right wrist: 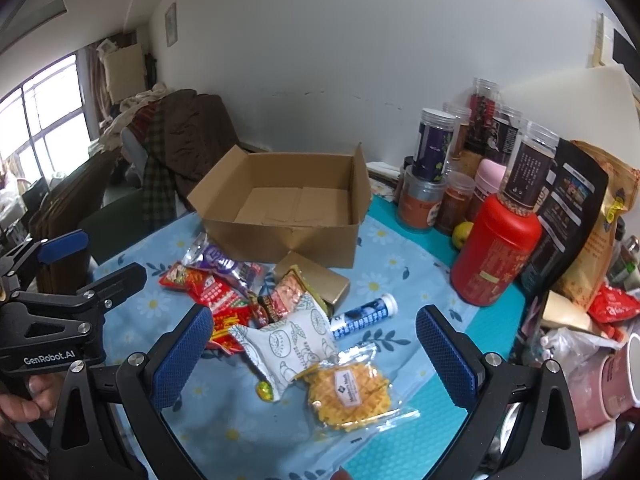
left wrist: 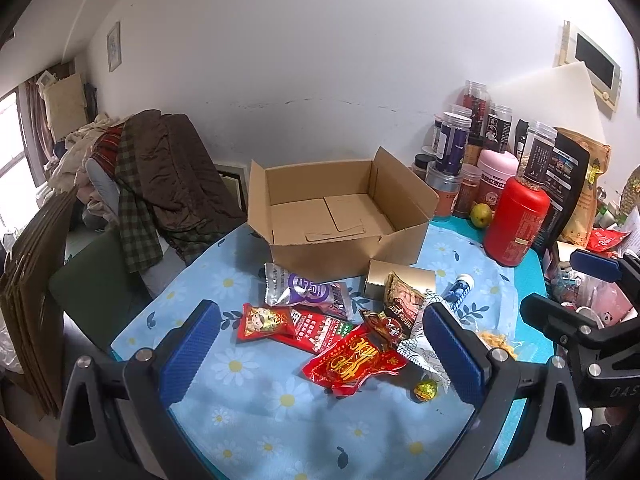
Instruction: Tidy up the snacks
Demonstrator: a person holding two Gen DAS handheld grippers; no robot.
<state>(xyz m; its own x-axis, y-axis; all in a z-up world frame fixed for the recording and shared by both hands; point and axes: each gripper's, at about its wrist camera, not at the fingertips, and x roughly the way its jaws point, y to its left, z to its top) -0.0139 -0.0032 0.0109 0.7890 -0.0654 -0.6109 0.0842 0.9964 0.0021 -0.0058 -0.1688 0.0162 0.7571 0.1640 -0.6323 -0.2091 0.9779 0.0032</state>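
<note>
An open empty cardboard box [left wrist: 340, 208] [right wrist: 288, 204] stands on the blue flowered tablecloth. In front of it lies a heap of snacks: a purple-silver bag [left wrist: 308, 292] [right wrist: 224, 262], red packets [left wrist: 352, 360] [right wrist: 212, 292], a white patterned pouch [right wrist: 288, 344], a clear-wrapped yellow waffle [right wrist: 348, 388], a blue tube [left wrist: 460, 292] [right wrist: 364, 316], a gold box [left wrist: 400, 280] [right wrist: 316, 280] and a small gold candy [left wrist: 426, 390] [right wrist: 265, 391]. My left gripper [left wrist: 320, 352] is open above the red packets. My right gripper [right wrist: 316, 356] is open above the white pouch and waffle. Both are empty.
A red canister [left wrist: 516, 224] [right wrist: 496, 256], stacked jars [right wrist: 436, 148], a black bag [right wrist: 560, 216] and a green fruit [left wrist: 480, 215] crowd the right side. Mugs and bags [right wrist: 608, 376] lie at the far right. A chair piled with clothes [left wrist: 152, 176] stands left of the table.
</note>
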